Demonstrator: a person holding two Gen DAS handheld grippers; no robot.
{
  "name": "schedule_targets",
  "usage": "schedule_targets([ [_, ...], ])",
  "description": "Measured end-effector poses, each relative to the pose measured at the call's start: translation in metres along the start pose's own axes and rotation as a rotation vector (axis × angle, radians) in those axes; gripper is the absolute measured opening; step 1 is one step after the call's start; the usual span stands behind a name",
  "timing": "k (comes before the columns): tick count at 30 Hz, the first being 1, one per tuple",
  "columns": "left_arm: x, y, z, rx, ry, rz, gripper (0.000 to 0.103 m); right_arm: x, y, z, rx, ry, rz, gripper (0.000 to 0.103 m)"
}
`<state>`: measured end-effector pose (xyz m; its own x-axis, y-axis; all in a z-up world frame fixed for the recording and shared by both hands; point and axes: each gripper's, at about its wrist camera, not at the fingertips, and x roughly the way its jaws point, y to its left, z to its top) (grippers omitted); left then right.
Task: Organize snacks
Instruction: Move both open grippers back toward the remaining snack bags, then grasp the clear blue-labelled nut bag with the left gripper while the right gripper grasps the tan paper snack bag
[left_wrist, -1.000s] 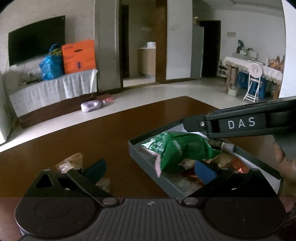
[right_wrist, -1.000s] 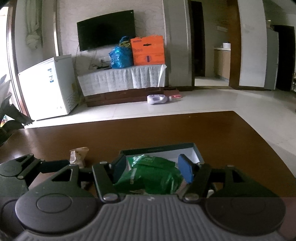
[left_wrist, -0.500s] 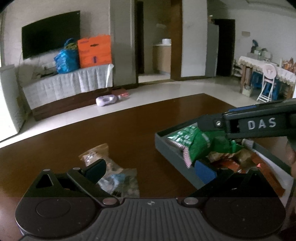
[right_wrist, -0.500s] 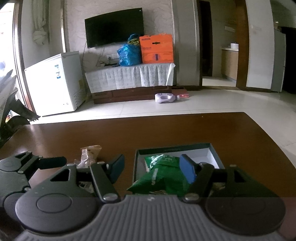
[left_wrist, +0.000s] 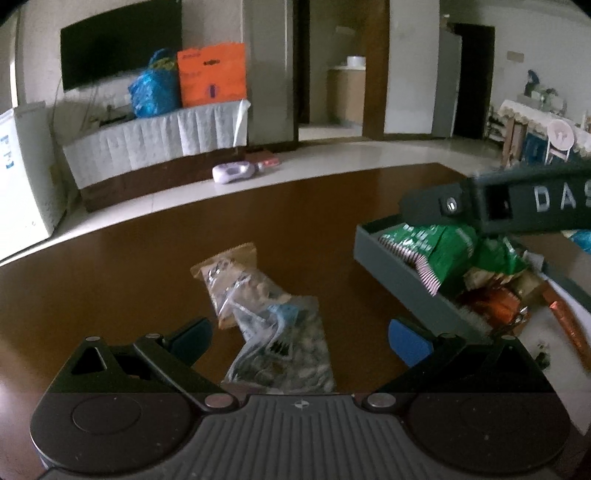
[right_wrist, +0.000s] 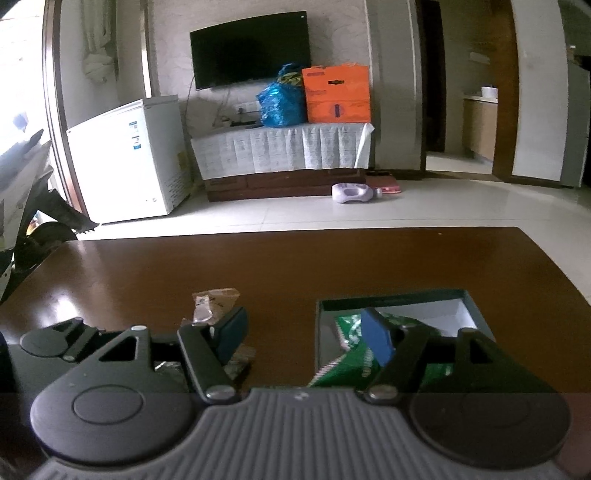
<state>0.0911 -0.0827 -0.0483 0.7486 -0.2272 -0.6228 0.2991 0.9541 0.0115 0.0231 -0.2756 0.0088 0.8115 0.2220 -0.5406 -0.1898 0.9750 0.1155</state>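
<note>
A grey box (left_wrist: 399, 275) on the brown table holds a green snack bag (left_wrist: 447, 247) and orange and brown packets (left_wrist: 493, 304). Two clear snack packets (left_wrist: 258, 306) lie on the table left of the box. My left gripper (left_wrist: 301, 338) is open and empty, just above the near end of those packets. My right gripper (right_wrist: 306, 336) is open and empty above the box's left edge; the green bag (right_wrist: 351, 354) lies in the box (right_wrist: 391, 301) under its right finger. The right gripper's arm (left_wrist: 517, 201) crosses over the box in the left wrist view.
The brown table (right_wrist: 295, 266) extends far beyond the box. One packet end (right_wrist: 212, 302) shows left of the box in the right wrist view. Beyond the table are tiled floor, a white freezer (right_wrist: 129, 158) and a covered TV bench (right_wrist: 284, 151).
My right gripper has opened, let go of the green bag into the box and moved left. My left gripper has swung left from the box to over the clear packets.
</note>
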Motion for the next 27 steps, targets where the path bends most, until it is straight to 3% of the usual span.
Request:
schedule_targets([
  [17,0.022,0.015,-0.012,-0.048,0.051,-0.01,0.102,0.078,0.05,0.024,-0.052,0.082,0.082,0.07],
  [20,0.027,0.018,-0.014,-0.066,0.059,-0.014,0.094,0.096,0.056,0.025,-0.064,0.11,0.09,0.07],
  [22,0.028,0.021,-0.015,-0.079,0.054,-0.021,0.08,0.108,0.059,0.026,-0.076,0.129,0.102,0.07],
  [27,0.03,0.026,-0.018,-0.077,0.045,-0.039,0.067,0.134,0.058,0.029,-0.046,0.172,0.109,0.07],
])
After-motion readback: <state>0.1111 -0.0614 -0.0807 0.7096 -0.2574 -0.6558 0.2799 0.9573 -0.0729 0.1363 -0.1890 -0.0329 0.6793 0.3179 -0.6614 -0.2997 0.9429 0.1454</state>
